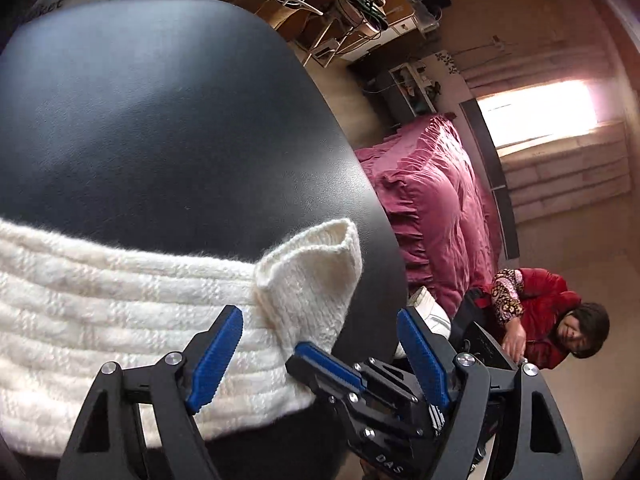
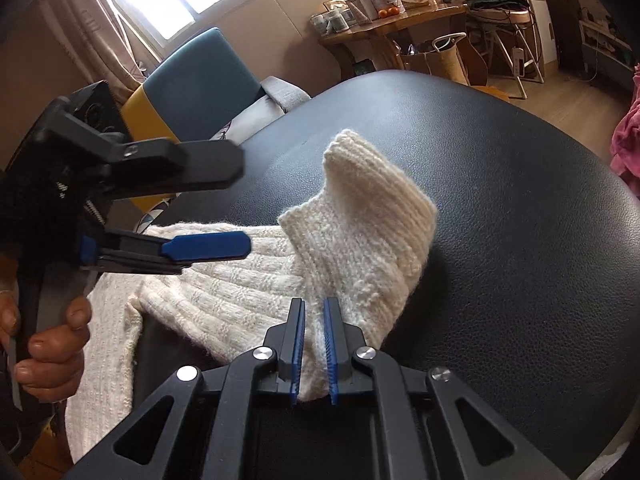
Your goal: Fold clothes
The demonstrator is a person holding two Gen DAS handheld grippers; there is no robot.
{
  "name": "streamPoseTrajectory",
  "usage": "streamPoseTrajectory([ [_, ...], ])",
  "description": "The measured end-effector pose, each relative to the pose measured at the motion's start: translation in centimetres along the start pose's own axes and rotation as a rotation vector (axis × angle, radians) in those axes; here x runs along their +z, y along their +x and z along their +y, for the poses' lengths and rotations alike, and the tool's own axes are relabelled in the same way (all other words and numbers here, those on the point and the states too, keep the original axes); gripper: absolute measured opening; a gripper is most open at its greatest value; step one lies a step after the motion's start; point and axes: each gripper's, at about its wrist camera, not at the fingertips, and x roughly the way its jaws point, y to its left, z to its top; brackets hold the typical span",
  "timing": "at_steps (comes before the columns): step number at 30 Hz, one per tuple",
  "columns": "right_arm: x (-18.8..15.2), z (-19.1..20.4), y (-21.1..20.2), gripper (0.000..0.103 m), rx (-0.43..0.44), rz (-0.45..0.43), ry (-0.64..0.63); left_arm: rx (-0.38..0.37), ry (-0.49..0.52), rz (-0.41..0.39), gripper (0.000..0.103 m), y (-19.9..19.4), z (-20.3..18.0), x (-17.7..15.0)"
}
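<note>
- I am working a cream knit sweater (image 2: pixel 224 300) lying across the black table (image 2: pixel 520 240), its body running off the lower left of the right wrist view and over the table's edge.
- My right gripper (image 2: pixel 314 344) is pinching the knit just below the ribbed cuff (image 2: pixel 372 200), jaws pressed nearly together on the fabric, so the cuff is standing up at the centre of the frame.
- My left gripper (image 1: pixel 320 344) is hovering over the sleeve with its jaws spread wide and holding nothing; in the right wrist view it is showing at the left, a hand (image 2: pixel 48 344) wrapping its handle.
- I am judging this as a sleeve fold in hand, though I cannot tell whether the sleeve is being lifted or laid down.
- The next move is calling for a steady pinch so the soft knit is not slipping or bunching.
</note>
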Motion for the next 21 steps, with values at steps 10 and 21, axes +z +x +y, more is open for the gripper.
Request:
streamPoseTrajectory([
  [10, -0.4, -1.0, -0.4, 0.01, 0.061, -0.023, 0.041, 0.091, 0.066, 0.053, 0.014, 4.3, -0.8, 1.0],
  [21, -0.8, -2.7, -2.1, 0.028, 0.229, -0.082, 0.27, 0.07, 0.021, -0.17, 0.007, -2.3, -0.8, 1.2],
])
